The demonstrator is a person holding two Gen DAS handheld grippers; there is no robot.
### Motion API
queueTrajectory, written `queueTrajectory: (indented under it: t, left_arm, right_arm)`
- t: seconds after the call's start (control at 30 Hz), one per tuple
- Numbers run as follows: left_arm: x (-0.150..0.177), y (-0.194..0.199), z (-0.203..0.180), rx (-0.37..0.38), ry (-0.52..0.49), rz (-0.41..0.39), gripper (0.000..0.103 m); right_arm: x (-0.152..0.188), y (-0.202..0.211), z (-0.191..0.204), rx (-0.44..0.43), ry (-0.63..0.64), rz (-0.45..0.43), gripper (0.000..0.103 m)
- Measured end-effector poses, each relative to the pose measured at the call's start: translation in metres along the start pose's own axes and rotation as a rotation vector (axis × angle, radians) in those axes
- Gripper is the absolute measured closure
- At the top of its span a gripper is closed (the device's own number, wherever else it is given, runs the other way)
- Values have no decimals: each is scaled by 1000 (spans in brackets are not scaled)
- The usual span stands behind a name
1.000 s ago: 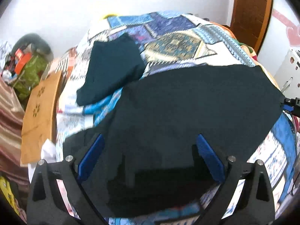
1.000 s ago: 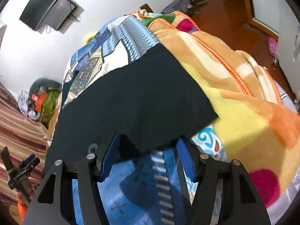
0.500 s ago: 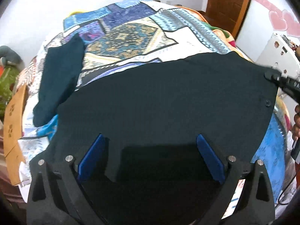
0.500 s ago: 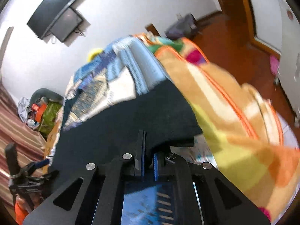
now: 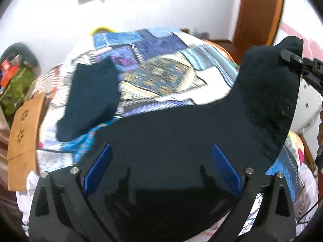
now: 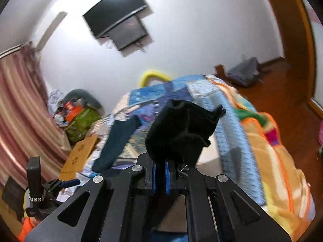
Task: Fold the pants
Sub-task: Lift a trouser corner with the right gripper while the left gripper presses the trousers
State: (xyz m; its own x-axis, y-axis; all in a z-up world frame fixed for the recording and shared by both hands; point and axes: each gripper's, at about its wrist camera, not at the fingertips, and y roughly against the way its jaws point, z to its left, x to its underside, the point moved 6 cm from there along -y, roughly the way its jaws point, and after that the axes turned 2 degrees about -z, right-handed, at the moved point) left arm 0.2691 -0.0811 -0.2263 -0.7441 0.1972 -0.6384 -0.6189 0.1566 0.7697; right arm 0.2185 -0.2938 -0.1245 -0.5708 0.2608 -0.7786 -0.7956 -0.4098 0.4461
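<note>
Two tongs work one pair of black pants (image 5: 181, 133) on the bed (image 5: 165, 74). The right tongs (image 6: 160, 178) are clamped on a raised corner; the left tongs (image 5: 161, 171) gape wide over the flat part. One darker garment (image 5: 90, 96) lies beside.

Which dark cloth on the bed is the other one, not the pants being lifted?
Find the patchwork bedspread. On its left side, near the brown cardboard, lies a smaller dark teal garment. It lies untouched, while the black pants have a corner lifted by the right gripper.
</note>
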Motion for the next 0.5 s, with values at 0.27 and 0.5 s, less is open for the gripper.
queueTrajectory:
  t: [0.27,0.5]
  left_arm:
    - [14,35,80,-97,161,-60,3]
    - [39,45,123,-135,261,-59,3]
  right_arm:
    - [13,-46,69,-138,95,85,97]
    - [81,-90,113,-233,179,306,97]
